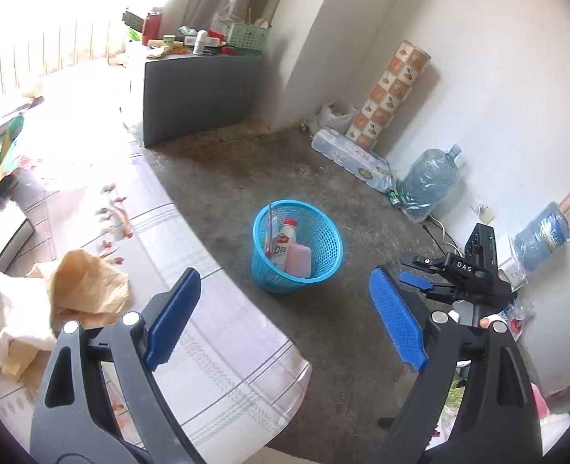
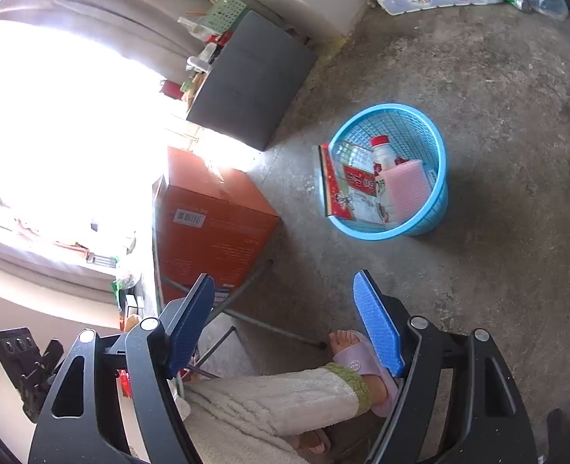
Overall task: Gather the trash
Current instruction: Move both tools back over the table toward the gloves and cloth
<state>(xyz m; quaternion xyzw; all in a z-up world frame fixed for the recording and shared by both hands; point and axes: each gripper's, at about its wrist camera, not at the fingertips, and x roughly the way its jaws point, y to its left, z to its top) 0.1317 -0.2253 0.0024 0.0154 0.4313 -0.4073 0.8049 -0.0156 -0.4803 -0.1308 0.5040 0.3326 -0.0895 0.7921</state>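
A blue mesh trash basket (image 1: 325,266) stands on the concrete floor; it also shows in the right wrist view (image 2: 437,201). It holds a white bottle with a red cap (image 2: 381,154), a pink sponge (image 2: 408,187) and a red printed carton (image 2: 342,189). Crumpled brown paper (image 1: 87,286) and white tissue (image 1: 6,321) lie on the table (image 1: 223,352) left of my left gripper (image 1: 285,315), which is open and empty above the table edge. My right gripper (image 2: 285,323) is open and empty above the floor; it also shows in the left wrist view (image 1: 420,270).
An orange box (image 2: 215,224) stands under the table. A dark cabinet (image 1: 196,92) with clutter is at the back. A toilet-paper pack (image 1: 350,156) and a water jug (image 1: 431,179) line the wall. A person's leg and slippered foot (image 2: 346,359) are below my right gripper.
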